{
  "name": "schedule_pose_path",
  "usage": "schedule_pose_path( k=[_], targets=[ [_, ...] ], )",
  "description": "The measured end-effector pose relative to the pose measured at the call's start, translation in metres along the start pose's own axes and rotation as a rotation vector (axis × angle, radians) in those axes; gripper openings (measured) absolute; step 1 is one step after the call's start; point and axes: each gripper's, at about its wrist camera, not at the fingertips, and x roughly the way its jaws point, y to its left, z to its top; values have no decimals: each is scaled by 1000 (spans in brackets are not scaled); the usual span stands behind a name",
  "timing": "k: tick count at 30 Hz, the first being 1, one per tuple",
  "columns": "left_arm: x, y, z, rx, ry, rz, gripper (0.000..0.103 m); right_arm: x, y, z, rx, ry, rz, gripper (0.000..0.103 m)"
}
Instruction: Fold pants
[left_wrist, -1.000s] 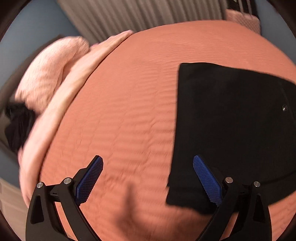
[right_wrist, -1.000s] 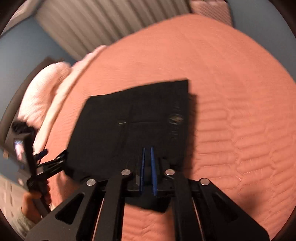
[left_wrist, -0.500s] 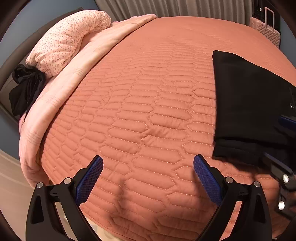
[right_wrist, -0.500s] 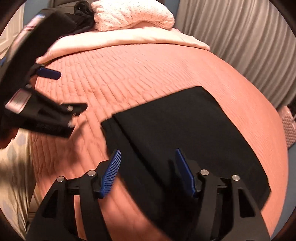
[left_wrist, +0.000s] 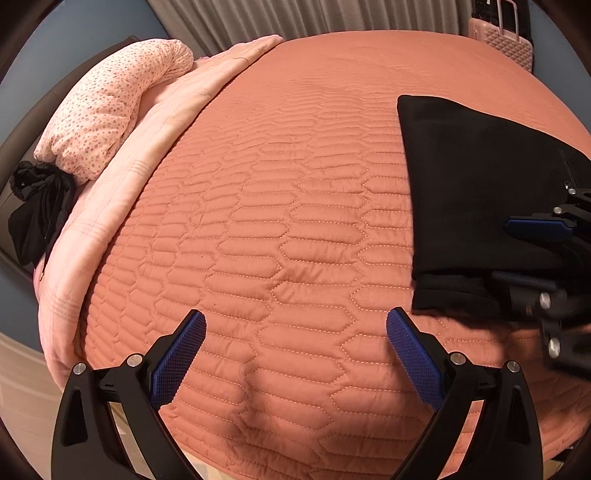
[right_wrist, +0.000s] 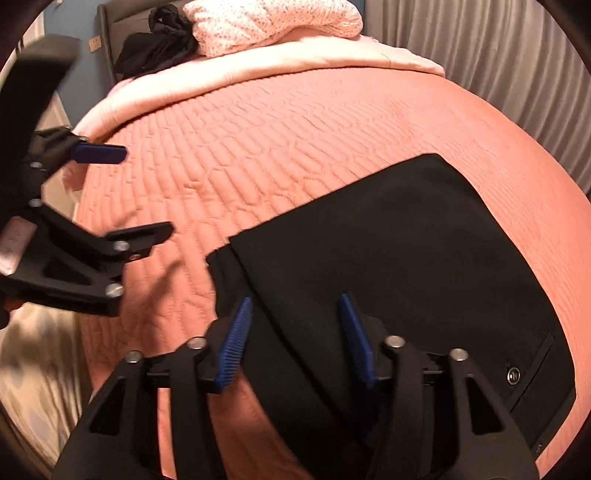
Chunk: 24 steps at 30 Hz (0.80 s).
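The black pants lie folded into a flat rectangle on the orange quilted bed; a back pocket button shows at the near right. In the left wrist view the pants lie at the right. My right gripper is open and empty, hovering over the near left corner of the pants; it also shows in the left wrist view. My left gripper is open and empty over bare quilt, left of the pants; it also shows in the right wrist view.
A pink dotted pillow and a pale pink blanket lie at the bed's head, with a dark garment beside them. Grey curtains hang behind. A pink suitcase stands past the far edge. The bed's near edge is just below my left gripper.
My right gripper has opened and let go of the pants, which now lie flat. My left gripper has drawn back to the left, away from the pants.
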Motion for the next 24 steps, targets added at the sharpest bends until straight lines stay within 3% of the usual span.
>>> schedule_pose_path(
  k=[3, 5, 7, 10, 13, 16, 20, 22, 24],
  targets=[
    [2, 2, 1, -6, 14, -7, 97, 0, 0, 6, 3, 7, 33, 15],
    [2, 5, 2, -14, 26, -8, 97, -10, 6, 8, -4, -10, 24, 12],
    [0, 8, 2, -18, 23, -7, 97, -21, 15, 7, -29, -39, 17, 12],
    [2, 9, 3, -20, 32, -7, 97, 8, 16, -10, -63, 30, 19, 13],
    [4, 5, 7, -17, 46, -16, 97, -5, 13, -6, -20, -26, 21, 22],
    [-3, 3, 16, -13, 22, -25, 97, -45, 4, -17, 88, -120, 55, 24],
    [-9, -11, 37, -17, -5, -85, 97, -94, -48, -58, 472, -226, 11, 26],
    [-11, -23, 48, -13, -18, -105, 97, -102, -71, -79, 641, -235, -27, 26],
    [-13, -43, 61, 6, -49, -133, 97, -92, -90, -103, 714, -153, -154, 25]
  ],
)
